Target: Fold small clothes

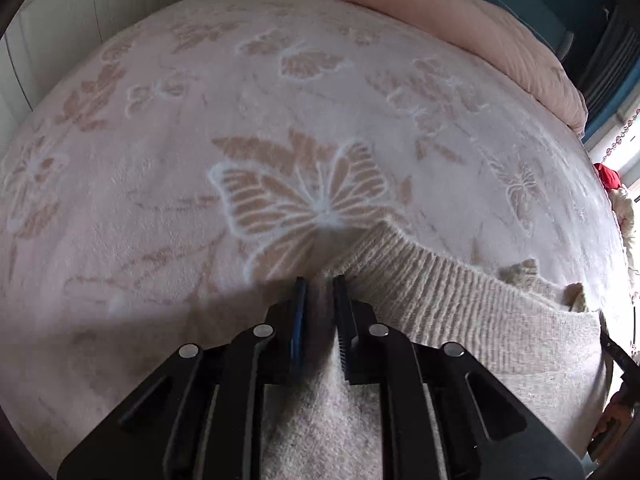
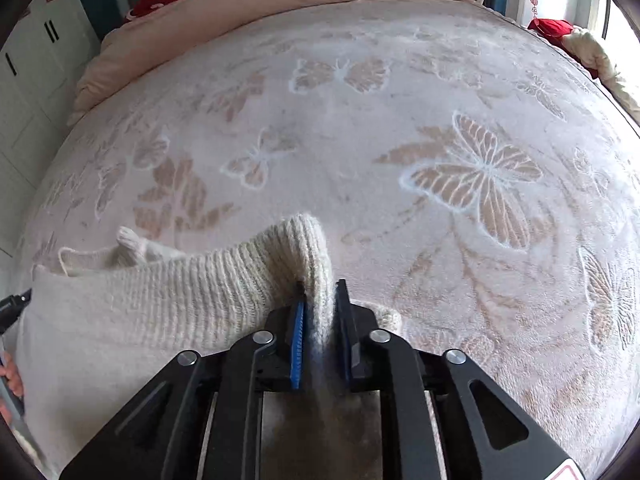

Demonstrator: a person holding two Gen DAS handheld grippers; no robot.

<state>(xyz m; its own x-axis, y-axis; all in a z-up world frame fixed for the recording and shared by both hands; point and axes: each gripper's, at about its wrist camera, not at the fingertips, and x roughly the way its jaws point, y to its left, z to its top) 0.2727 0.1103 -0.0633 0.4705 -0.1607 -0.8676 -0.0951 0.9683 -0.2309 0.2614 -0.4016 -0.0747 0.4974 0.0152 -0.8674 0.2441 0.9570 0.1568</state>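
Note:
A small cream knitted sweater lies on a pale blanket with a butterfly pattern. In the left wrist view my left gripper is shut on the sweater's left ribbed edge, knit pinched between the black fingers. In the right wrist view my right gripper is shut on the sweater at its right ribbed corner, which bunches up and folds over the fingers. The ribbed band stretches between both grippers. A small knitted tab sticks up along the band.
The butterfly blanket covers a bed, with a pink duvet piled along its far edge. Red cloth and a cream bundle sit at the bed's right side near a window. White cupboards stand at the left.

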